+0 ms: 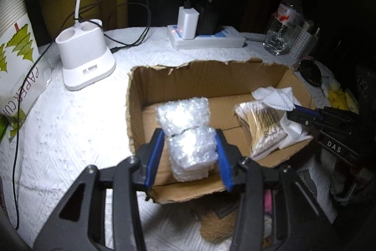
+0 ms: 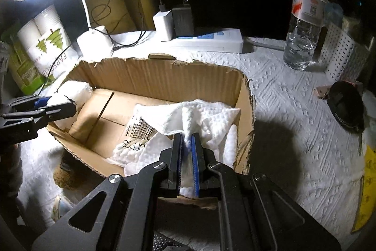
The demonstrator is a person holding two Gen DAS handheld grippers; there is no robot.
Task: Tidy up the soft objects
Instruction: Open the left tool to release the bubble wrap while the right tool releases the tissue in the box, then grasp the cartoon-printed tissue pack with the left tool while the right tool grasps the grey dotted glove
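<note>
An open cardboard box (image 1: 206, 77) stands on the white cloth; it also shows in the right wrist view (image 2: 164, 77). My left gripper (image 1: 191, 133) is shut on a folded bubble wrap pad (image 1: 188, 128) and holds it inside the box at its left side. My right gripper (image 2: 187, 137) is shut on a white paper towel (image 2: 211, 117) at the box's right side, seen from the left wrist view as a crumpled towel (image 1: 275, 95). A bag of cotton swabs (image 1: 260, 126) lies in the box beside the towel.
A white lamp base (image 1: 84, 55) stands left of the box. A power strip (image 1: 206, 39) with chargers and cables is behind it. A water bottle (image 2: 303, 22) and white perforated basket (image 2: 340, 53) stand at the back right. A paper cup pack (image 1: 16, 58) lies far left.
</note>
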